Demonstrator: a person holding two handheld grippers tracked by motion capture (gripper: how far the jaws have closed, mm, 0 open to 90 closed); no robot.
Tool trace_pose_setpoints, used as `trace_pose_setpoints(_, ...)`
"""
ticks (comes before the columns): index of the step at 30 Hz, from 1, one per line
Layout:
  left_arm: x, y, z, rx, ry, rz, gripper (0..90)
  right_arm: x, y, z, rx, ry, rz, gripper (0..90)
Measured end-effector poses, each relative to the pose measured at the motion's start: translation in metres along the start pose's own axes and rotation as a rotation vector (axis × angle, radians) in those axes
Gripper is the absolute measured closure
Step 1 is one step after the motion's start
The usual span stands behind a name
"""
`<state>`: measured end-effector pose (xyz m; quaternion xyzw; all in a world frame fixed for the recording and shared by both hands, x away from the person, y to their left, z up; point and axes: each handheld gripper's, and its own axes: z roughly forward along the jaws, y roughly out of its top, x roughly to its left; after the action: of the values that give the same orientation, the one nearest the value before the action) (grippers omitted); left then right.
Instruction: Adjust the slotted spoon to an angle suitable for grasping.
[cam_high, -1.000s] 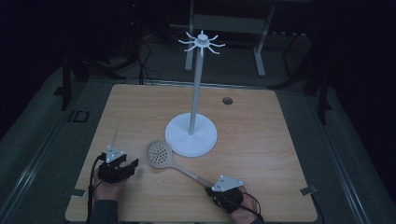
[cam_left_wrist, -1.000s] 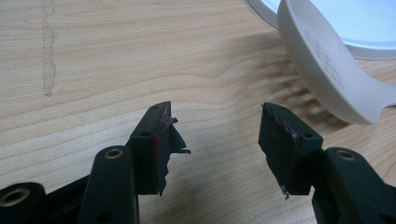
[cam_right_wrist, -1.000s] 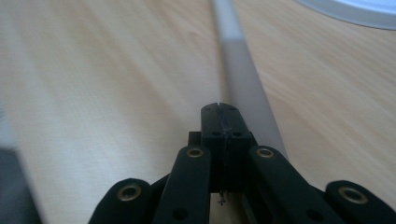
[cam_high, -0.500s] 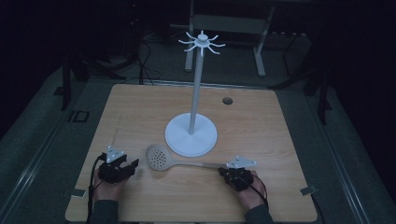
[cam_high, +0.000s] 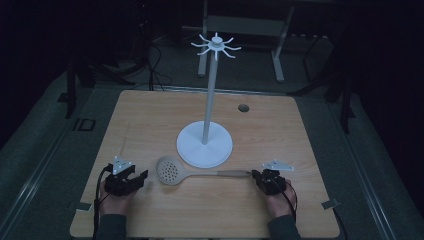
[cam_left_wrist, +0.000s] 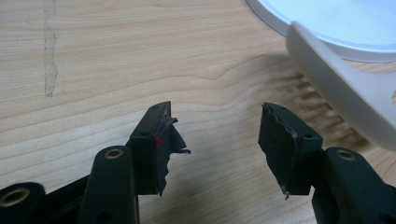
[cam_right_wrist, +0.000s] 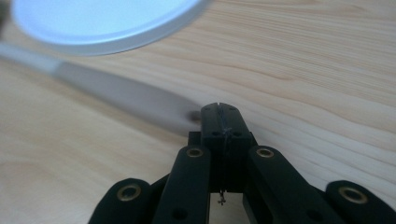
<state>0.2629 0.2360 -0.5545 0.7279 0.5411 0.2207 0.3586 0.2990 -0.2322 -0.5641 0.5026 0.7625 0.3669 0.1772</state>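
My left gripper (cam_left_wrist: 215, 135) is resting low over the wooden table (cam_high: 150, 115) near its front left corner, its two black jaws spread wide with bare wood between them. My right gripper (cam_right_wrist: 220, 116) is sitting near the front right, jaws pressed together with nothing between them, the tips just beside the end of the handle of a white slotted spoon (cam_high: 172, 171). The spoon is lying flat between my two hands, its perforated bowl toward my left gripper. Just behind it, a white hook stand (cam_high: 205, 145) is standing upright on its round base.
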Motion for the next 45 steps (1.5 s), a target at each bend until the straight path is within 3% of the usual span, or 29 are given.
trace_pose_setpoints(10,0.003,0.003,-0.007,-0.039,-0.035,-0.018,46.6,-0.005,0.001,0.012,0.006,0.015,0.060,90.0)
trace_pose_setpoints(18,0.001,0.010,-0.016,-0.076,-0.070,0.010,47.3,0.001,0.002,0.014,0.006,0.024,0.049,90.0)
trace_pose_setpoints(31,-0.009,0.030,-0.026,-0.090,-0.118,0.099,47.3,0.018,0.003,0.019,0.011,0.087,0.030,90.0)
trace_pose_setpoints(45,-0.023,0.067,-0.019,-0.076,-0.212,0.198,47.5,0.022,0.001,0.019,0.007,0.100,0.012,90.0)
